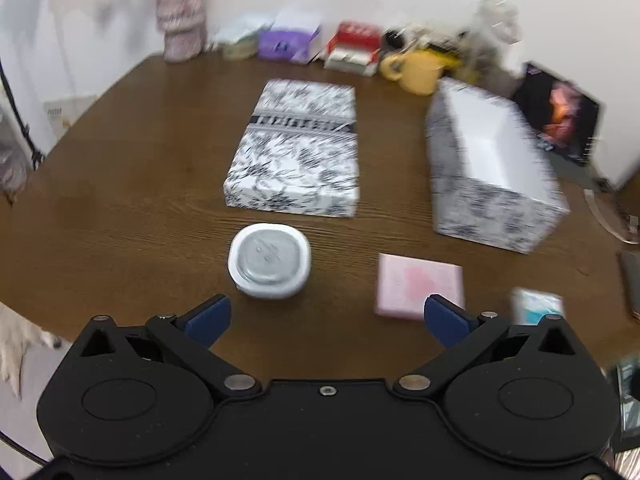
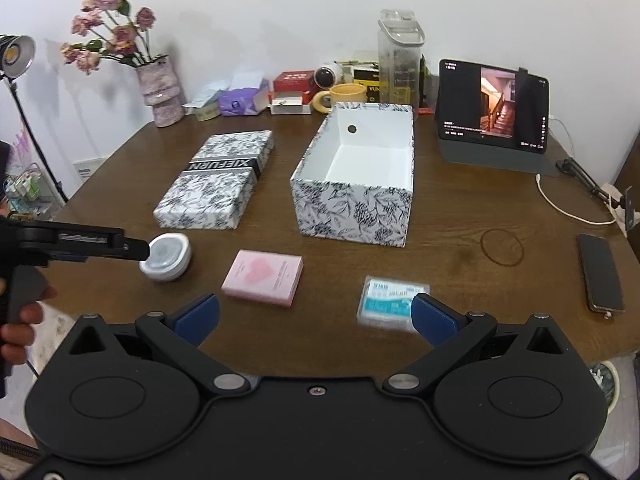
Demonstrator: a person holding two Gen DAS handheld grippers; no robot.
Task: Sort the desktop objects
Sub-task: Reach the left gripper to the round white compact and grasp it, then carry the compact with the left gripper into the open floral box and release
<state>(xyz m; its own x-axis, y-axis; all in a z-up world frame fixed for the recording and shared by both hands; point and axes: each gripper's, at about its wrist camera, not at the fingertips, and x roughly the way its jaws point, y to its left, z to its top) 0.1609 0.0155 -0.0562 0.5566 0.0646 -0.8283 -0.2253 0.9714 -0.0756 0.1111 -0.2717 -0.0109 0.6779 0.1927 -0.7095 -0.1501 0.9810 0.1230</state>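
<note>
Here my left tongs point(image 1: 327, 320) gape wide and empty just short of the tin point(image 1: 269, 260); the right tongs point(image 2: 316, 317) too. The box point(image 2: 356, 184) sits empty, so I'd judge closing squarely on the tin's sides comes next.

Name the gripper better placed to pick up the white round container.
Left. The left gripper is open right before the white round container; the right gripper faces the pink box.

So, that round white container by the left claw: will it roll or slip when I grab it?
The round white container sits flat on its base on the table, so it probably won't roll. Its smooth, curved sides look slippery; a grip off its widest part may squeeze it out. It looks rigid and likely light, so the open left claw may nudge it.
</note>
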